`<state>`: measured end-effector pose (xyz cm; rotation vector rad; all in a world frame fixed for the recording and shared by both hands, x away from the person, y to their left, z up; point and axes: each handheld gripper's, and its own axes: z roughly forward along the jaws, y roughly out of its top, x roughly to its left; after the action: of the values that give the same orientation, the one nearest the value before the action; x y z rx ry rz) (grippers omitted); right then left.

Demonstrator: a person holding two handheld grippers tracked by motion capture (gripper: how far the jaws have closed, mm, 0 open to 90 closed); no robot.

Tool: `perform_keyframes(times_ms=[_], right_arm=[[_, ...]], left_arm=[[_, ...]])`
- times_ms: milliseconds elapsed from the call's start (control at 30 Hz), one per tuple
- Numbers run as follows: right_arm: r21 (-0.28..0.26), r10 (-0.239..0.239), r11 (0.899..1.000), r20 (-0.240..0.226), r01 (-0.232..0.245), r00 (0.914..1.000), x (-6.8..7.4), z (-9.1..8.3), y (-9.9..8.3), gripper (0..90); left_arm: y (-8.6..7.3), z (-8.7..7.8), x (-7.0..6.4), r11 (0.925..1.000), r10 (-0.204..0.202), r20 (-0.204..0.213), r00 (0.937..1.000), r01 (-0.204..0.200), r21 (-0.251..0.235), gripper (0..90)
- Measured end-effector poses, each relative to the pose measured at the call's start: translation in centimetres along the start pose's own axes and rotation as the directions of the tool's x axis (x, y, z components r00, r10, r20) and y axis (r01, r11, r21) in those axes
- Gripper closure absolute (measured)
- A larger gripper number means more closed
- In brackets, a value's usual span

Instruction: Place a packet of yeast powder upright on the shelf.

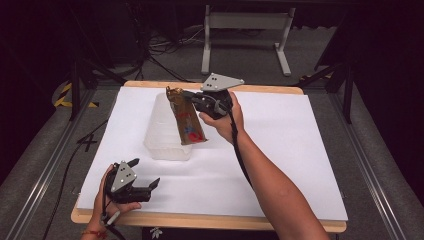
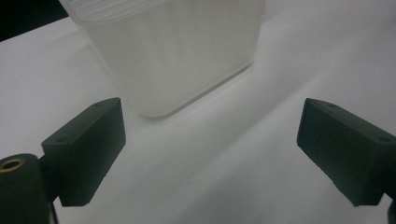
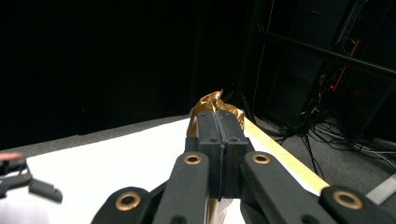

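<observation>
At the near left corner of the white table surface [image 1: 280,150], the left gripper [image 1: 145,175] rests in the person's left hand [image 1: 107,200], its grey three-cornered plate facing up. Its jaws are spread wide with nothing between them. The left gripper view confirms this: the two black jaws stand far apart over bare white surface, pointed toward the base corner of the translucent white plastic container [image 2: 173,51], which stands a little beyond the jaw tips and apart from them.

In the high view, that container [image 1: 162,135] lies mid-table, left of centre, long axis running away from the person. Its ribbed walls are visible there; the left gripper view shows only a smooth, cloudy wall and the lower corner.

Farther back, the right gripper [image 1: 187,95] is held above the table in the person's right hand [image 1: 225,117], forearm reaching in from the bottom right. Its jaws are pressed together on the top edge of a bronze-brown foil snack packet [image 1: 186,120], which hangs tilted over the container, lower end toward the person. The right gripper view shows the jaws closed flush on the crumpled gold-brown top of the packet [image 3: 212,105]; the rest of the packet is hidden behind them.

The high view shows red and blue printing on the packet's lower face; no words or brand can be read. The right gripper view adds the table's wooden edge [image 3: 275,151] and dark racks with cabling beyond.
</observation>
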<state>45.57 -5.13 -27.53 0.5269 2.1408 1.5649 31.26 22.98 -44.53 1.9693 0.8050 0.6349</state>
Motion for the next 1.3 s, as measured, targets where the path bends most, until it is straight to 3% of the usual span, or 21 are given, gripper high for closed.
perform_keyframes(times_ms=[167,667,1067,1300], right_arm=[[-0.005,0.014,1.000,-0.002,-0.014,0.9999,-0.2,1.4,0.8,89.9],[0.021,0.003,1.000,0.052,-0.004,0.9986,1.8,5.3,1.1,89.8],[0.040,0.011,0.999,-0.017,-0.010,0.9998,3.2,6.4,-0.8,89.7],[0.028,0.041,0.999,-0.064,-0.040,0.9971,3.7,6.4,-1.3,89.7]], left_arm=[[0.0,-0.1,0.0,1.0000,-0.005,0.004,1.0000,0.005,-0.006,8.7],[0.0,-0.1,0.0,1.0000,0.002,0.006,1.0000,-0.002,-0.006,8.7],[0.0,-0.2,0.1,1.0000,-0.001,0.015,0.9999,0.001,-0.005,8.9],[-0.1,-0.1,0.1,1.0000,-0.002,0.015,0.9999,0.002,-0.006,8.9]])
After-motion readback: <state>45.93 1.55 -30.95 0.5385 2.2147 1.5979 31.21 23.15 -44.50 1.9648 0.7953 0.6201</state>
